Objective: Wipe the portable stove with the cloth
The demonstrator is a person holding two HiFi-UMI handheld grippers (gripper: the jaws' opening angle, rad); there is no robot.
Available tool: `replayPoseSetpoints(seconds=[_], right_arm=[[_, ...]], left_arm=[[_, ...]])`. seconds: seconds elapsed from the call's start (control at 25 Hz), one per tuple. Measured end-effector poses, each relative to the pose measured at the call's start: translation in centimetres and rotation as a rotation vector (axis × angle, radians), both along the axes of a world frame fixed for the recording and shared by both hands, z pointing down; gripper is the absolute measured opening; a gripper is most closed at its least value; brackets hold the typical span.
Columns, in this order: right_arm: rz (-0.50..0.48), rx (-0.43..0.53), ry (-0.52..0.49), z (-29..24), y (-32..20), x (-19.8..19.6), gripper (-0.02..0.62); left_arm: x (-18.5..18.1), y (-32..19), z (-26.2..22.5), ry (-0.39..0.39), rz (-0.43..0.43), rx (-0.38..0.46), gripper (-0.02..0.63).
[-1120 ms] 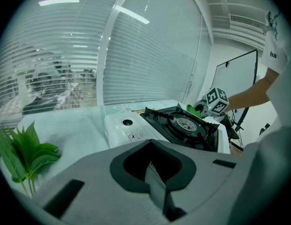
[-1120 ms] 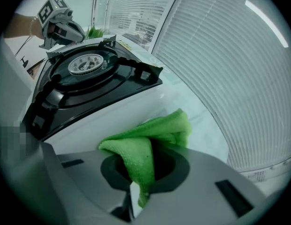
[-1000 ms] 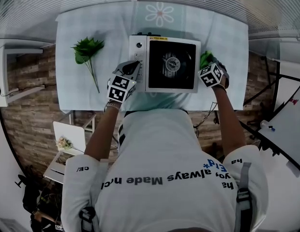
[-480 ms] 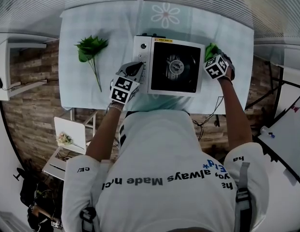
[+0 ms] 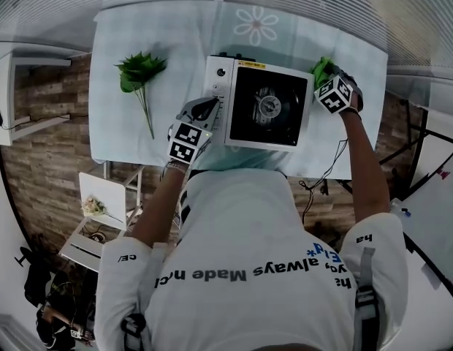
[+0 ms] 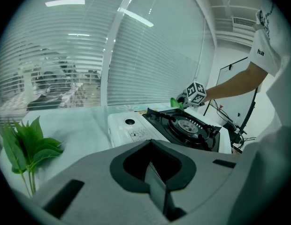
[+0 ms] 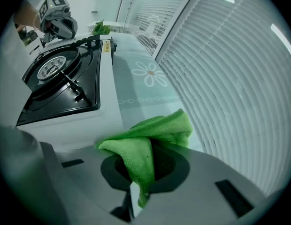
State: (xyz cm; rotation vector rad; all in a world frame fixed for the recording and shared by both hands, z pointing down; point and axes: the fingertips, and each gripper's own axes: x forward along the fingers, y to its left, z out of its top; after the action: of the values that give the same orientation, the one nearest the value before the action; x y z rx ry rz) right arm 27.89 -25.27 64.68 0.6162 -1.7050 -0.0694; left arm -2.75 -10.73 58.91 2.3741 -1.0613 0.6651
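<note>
A green microfibre cloth (image 7: 152, 135) is being pinched between the fingers of the right gripper (image 5: 329, 82), with a bunched fold spilling over their tips. It is being held just beside the right edge of the white portable gas stove with the black burner tray (image 5: 259, 108), toward that stove's far right corner. Whether the cloth is being pressed against the stove's white side wall cannot be told from any view. The left gripper (image 5: 202, 110) is being kept at the stove's left side, next to its control panel, with its fingers closed together on nothing. It is judged to be standing ready to steady the stove, though contact is not being shown. The wiping step is judged to be under way at the right flank, or only just being started. For the next move, the cloth is likely to be laid flat against the white rim and drawn along it. The raised pan supports around the burner are being left as a snag risk, so the fold may have to be kept low and the grip firm. A green leafy sprig (image 5: 137, 75) is lying well to the left of the stove on the pale checked surface (image 5: 175, 42).
</note>
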Motion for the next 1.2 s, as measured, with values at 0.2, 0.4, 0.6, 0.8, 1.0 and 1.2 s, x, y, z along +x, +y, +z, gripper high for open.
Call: replayPoseSetpoints(seconds=[0.2,0.4,0.6,0.8,1.0,1.2], right_arm=[[-0.14,0.012,0.057,-0.4,-1.3,-1.2,0.023],[-0.248,-0.005,0.088,-0.4,-1.9,-2.4,0.023],[-0.339,-0.06,0.089,-0.3,-2.1,-4.5,0.023],[-0.39,-0.157,0.042,0.1,-1.9,-7.4,0.023],[-0.431,-0.236,0.017,0.5,-1.6,-10.6,0.023],[-0.462,-0.251,0.008,0.4,-1.5,-13.7,0.023]], left_arm=[[-0.7,0.4,0.1,-0.015,-0.039,-0.003,0.012],[-1.5,1.5,0.5,-0.019,-0.05,-0.024,0.012],[-1.8,2.1,0.4,-0.017,-0.056,-0.021,0.012],[-2.4,3.2,0.4,-0.018,-0.062,-0.042,0.012],[-2.4,3.8,0.3,-0.001,-0.072,-0.04,0.012],[-2.8,4.4,-0.1,0.016,-0.089,-0.048,0.013]])
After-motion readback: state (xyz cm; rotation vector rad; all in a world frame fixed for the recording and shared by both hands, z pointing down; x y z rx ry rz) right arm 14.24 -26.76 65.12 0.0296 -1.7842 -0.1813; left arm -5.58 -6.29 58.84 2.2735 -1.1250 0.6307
